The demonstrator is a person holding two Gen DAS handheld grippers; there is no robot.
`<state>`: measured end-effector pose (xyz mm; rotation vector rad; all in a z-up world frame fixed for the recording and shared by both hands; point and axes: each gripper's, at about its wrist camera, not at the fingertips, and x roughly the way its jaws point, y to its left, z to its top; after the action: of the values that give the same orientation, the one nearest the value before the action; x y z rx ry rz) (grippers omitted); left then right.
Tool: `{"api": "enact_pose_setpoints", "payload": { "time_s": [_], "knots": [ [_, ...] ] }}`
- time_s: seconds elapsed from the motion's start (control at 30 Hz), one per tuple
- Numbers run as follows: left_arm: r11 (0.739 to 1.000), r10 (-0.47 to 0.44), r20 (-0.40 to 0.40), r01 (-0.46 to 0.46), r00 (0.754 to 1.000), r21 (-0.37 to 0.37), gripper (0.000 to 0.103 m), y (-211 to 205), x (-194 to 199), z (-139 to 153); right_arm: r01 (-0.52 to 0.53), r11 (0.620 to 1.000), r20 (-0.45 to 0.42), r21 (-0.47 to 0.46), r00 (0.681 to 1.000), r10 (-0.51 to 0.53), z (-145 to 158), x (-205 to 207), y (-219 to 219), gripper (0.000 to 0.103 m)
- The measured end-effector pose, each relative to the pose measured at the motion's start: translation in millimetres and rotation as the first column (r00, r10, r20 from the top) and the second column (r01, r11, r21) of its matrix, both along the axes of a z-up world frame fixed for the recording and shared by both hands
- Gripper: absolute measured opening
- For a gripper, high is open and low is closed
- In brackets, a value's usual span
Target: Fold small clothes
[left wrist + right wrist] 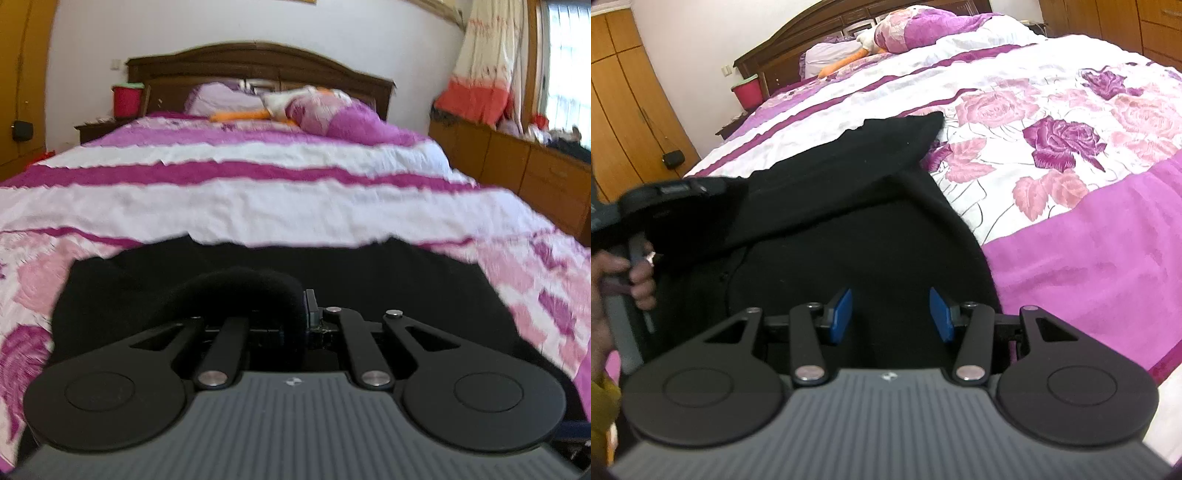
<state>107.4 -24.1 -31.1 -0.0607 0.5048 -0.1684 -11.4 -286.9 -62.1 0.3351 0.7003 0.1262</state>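
While the soft black garment (849,206) lies near the foot edge of the floral quilted bedspread (1052,155), the left gripper (295,310) pinches a fold; the right gripper (891,314) hovers over the garment, jaws apart.

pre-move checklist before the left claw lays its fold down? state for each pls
1. Left claw shut on the black garment: ok, cloth bunches over its closed tips.
2. Held edge lifted clear of the lower layer: ok, in the right wrist view it hangs above the layer beneath.
3. Right claw free of cloth: ok, blue pads apart, nothing pinched.
4. Landing area on the garment free of the right claw: not ok, it hovers over the middle.
5. Bedspread under the garment flat: cannot tell, covered.
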Motion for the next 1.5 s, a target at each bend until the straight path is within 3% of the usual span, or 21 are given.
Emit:
{"api": "enact_pose_setpoints", "payload": {
  "time_s": [0.17,0.33,0.43,0.53,0.67,0.93,1.1,1.23,1.5],
  "knots": [
    [0.998,-0.012,-0.075,0.017,0.997,0.062,0.015,-12.9,3.2,-18.0,-0.007,1.0,-0.002,0.005,1.0,0.007,-4.2,1.0,-0.5,0.048],
    [0.996,-0.047,-0.093,0.054,0.995,0.074,0.042,-12.8,-12.5,-17.6,-0.006,1.0,-0.009,0.011,1.0,0.006,-7.3,2.6,-1.1,0.048],
    [0.994,-0.042,-0.119,0.053,0.992,0.092,0.049,-8.8,-28.7,-13.1,-0.008,1.0,-0.008,0.003,1.0,0.008,-6.8,3.0,0.1,0.048],
    [0.993,-0.014,-0.148,0.031,0.989,0.115,0.049,-1.2,-46.8,-7.9,-0.011,1.0,-0.006,-0.02,1.0,0.01,-5.9,2.2,3.6,0.049],
    [0.996,0.019,-0.196,-0.003,0.98,0.084,0.05,21.8,-71.6,-4.0,-0.013,0.998,-0.009,-0.066,1.0,0.012,-1.9,1.4,11.2,0.049],
    [0.981,0.177,-0.14,-0.164,0.974,0.101,0.05,80.4,-109.4,10.6,-0.066,0.99,0.0,-0.121,0.998,0.066,15.1,5.8,34.4,0.052],
    [0.963,0.254,-0.121,-0.239,0.96,0.127,0.05,107.6,-117.6,12.6,-0.146,0.978,0.028,-0.149,0.988,0.151,29.9,13.6,62.8,0.051],
    [0.957,0.284,-0.142,-0.271,0.948,0.104,0.05,123.3,-118.6,8.4,-0.204,0.964,0.056,-0.169,0.975,0.216,42.9,22.0,86.8,0.051],
    [0.945,0.322,-0.173,-0.303,0.931,0.126,0.05,129.9,-122.0,-9.2,-0.293,0.944,0.098,-0.152,0.946,0.309,62.6,44.0,130.3,0.051]
  ]
}}
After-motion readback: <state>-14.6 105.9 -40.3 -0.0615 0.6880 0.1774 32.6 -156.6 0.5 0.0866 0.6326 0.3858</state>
